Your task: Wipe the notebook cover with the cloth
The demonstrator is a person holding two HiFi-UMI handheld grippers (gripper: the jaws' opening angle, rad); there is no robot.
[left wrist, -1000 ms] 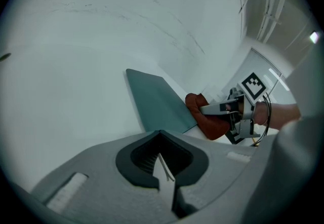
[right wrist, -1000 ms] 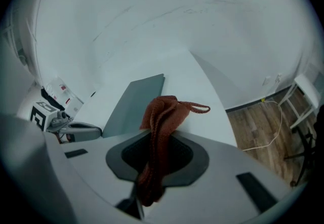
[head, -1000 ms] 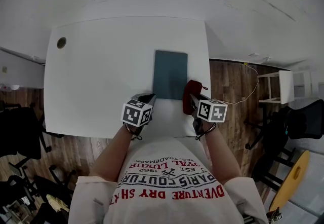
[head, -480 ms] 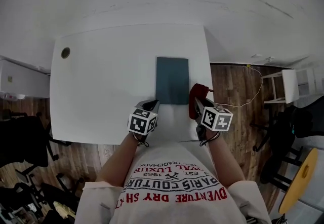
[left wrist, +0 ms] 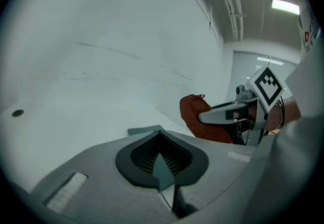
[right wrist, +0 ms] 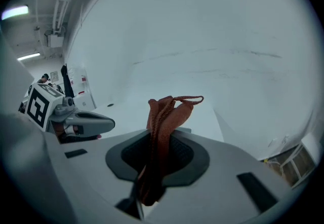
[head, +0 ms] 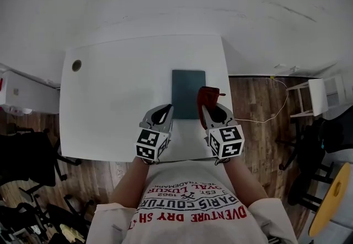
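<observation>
Currently your right gripper is clamped on the red cloth, at the near-right edge of the notebook, which lies flat on the white table. Your left gripper has its jaws together, empty, beside the notebook's near-left corner.

Soft, even light washes the white table pale; shadows on it are faint, and the teal notebook reads dull. Above the table, a ceiling tube glares. My gripper views bulge, blacken at the corners, and blur the cloth nearest the lens.
</observation>
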